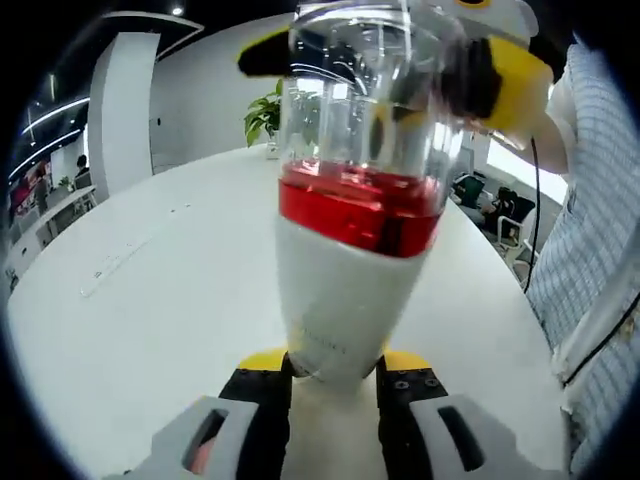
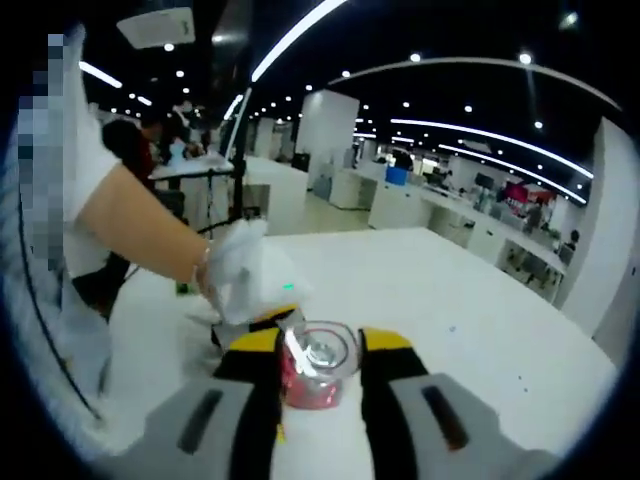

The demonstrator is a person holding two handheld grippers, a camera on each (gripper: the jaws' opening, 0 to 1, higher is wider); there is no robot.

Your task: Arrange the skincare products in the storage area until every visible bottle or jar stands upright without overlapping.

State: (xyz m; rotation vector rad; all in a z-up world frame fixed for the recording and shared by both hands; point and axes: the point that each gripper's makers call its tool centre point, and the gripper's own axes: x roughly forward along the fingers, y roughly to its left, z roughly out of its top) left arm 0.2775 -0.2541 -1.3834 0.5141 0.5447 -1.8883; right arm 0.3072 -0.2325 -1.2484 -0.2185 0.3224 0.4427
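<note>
your white table spans the left gripper view, curved edge running off to the right. the bottle rises straight up from between your left gripper jaws: white base pinched at the yellow pads, red band above, clear top. your right gripper clamps that clear top from the upper right. in the right gripper view, your right gripper has its jaws closed against the bottle, clear cap facing the lens, a gloved hand just beyond it
</note>
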